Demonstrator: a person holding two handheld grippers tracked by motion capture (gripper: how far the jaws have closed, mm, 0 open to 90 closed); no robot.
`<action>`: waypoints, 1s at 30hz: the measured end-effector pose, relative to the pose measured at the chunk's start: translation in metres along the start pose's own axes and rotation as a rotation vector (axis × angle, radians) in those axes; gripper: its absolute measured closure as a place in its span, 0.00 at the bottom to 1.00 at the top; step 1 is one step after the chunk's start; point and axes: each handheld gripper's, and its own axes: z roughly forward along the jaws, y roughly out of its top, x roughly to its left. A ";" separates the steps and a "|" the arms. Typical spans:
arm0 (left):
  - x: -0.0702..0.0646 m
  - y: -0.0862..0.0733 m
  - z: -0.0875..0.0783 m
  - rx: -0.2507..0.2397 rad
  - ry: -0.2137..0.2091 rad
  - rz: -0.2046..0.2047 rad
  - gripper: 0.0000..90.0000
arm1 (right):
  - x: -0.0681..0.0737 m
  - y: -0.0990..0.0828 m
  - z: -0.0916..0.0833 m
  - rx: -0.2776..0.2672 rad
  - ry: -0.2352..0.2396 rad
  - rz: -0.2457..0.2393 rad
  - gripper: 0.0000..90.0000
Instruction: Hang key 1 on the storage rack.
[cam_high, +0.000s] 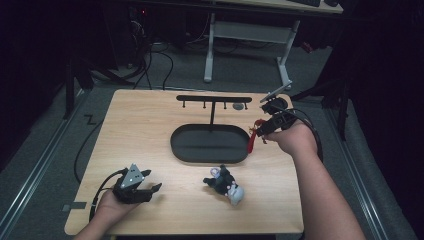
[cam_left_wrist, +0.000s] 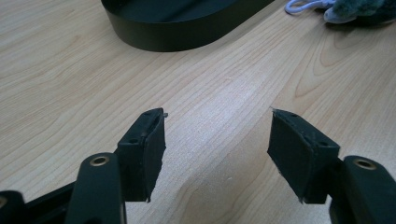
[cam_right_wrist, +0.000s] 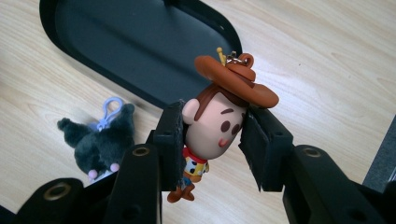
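The right claw pinches by its head a cowboy figurine with brown hat, pale face, red scarf and a small metal ring on top, held above the tabletop beside the black oval tray, near a grey plush.
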 end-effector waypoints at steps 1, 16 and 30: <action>0.000 0.000 0.000 0.000 0.000 0.001 0.41 | 0.000 0.001 0.000 -0.003 -0.001 0.003 0.67; 0.001 0.001 0.001 0.006 -0.002 -0.003 0.41 | 0.002 0.027 0.000 -0.011 -0.012 -0.012 0.67; 0.003 -0.001 0.000 0.003 0.001 -0.012 0.41 | 0.006 0.051 0.005 -0.004 -0.009 -0.025 0.67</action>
